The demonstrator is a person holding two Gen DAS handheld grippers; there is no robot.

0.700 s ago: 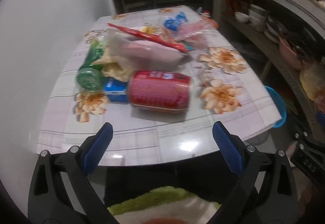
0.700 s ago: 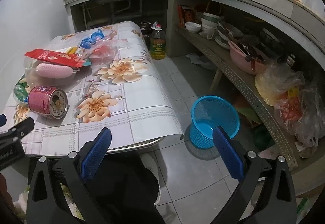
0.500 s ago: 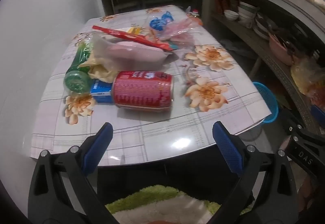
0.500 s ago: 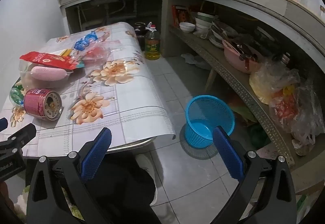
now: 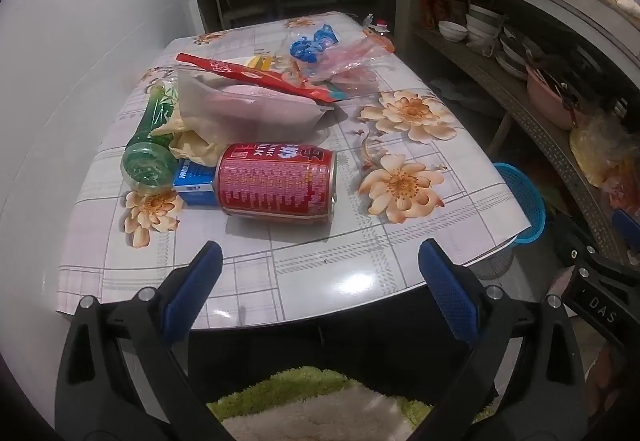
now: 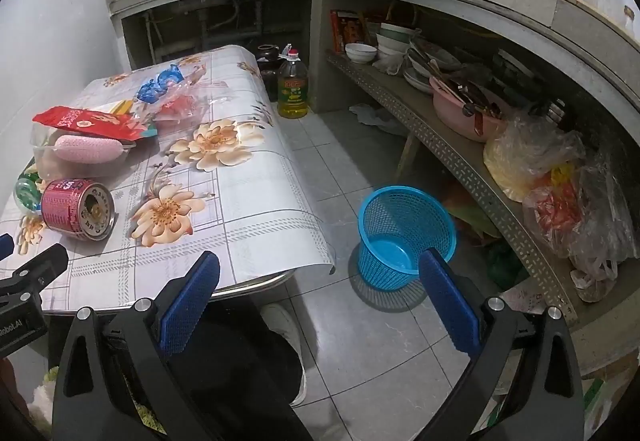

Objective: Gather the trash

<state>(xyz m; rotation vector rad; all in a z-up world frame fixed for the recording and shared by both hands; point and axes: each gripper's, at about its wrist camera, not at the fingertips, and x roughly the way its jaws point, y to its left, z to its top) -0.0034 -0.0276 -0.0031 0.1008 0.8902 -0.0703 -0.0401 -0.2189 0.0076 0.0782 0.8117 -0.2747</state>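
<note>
A red drink can (image 5: 276, 183) lies on its side on the flowered table (image 5: 360, 269), also in the right wrist view as the can (image 6: 76, 215). Behind it lie a green bottle (image 5: 150, 145), a small blue box (image 5: 192, 181), crumpled paper (image 5: 192, 145), a clear tray (image 5: 248, 109) with a red wrapper (image 5: 256, 79), and plastic bags (image 5: 340, 53). My left gripper (image 5: 320, 281) hangs open over the table's near edge, short of the can. My right gripper (image 6: 318, 289) stands open above the floor, between table and blue mesh basket (image 6: 404, 233). Nothing is held.
A concrete counter with shelves of bowls, a pink basin (image 6: 464, 109) and bags runs along the right. An oil bottle (image 6: 293, 89) stands on the floor by the table's far corner. A white shoe (image 6: 286, 329) and dark trouser leg show below.
Both grippers have pulled back a little; the table and trash sit slightly farther and more to the left in the views. Both pairs of jaws stay wide apart.
</note>
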